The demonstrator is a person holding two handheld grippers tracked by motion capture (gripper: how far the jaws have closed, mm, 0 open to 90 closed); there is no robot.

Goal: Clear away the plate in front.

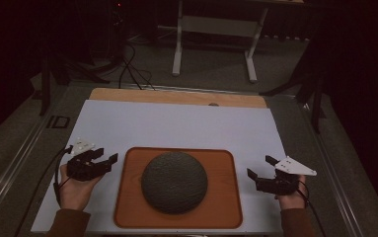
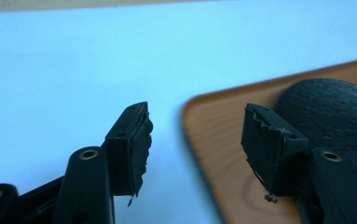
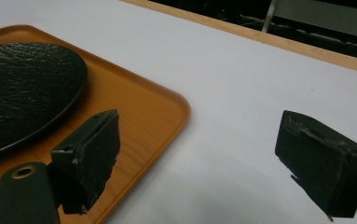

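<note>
Nearest the high camera: two forearms in brown sleeves, each hand holding a gripper. Between them sits the big stuff. White table top, wooden edge at the far side, both grippers over it. Orange-brown tray with rounded corners lies between the two grippers, its left edge just beside the left gripper, its right edge near the right gripper, touching neither. Dark textured dome rests in the middle of the tray, rounded side up, roughly level with both hands, apart from both.

Left gripper: jaws spread wide, nothing between them, tips angled toward the tray. In the left gripper view one jaw hangs over white table, the other over the tray corner, the dome beyond that jaw.

Right gripper: jaws also wide apart, empty, pointing up-left toward the tray. In the right gripper view the near jaw overlaps the tray edge, the far jaw sits over bare table; the dome is off to the tray side.

Grey three-cornered plate tops the right gripper; a pale plate tops the left.
</note>
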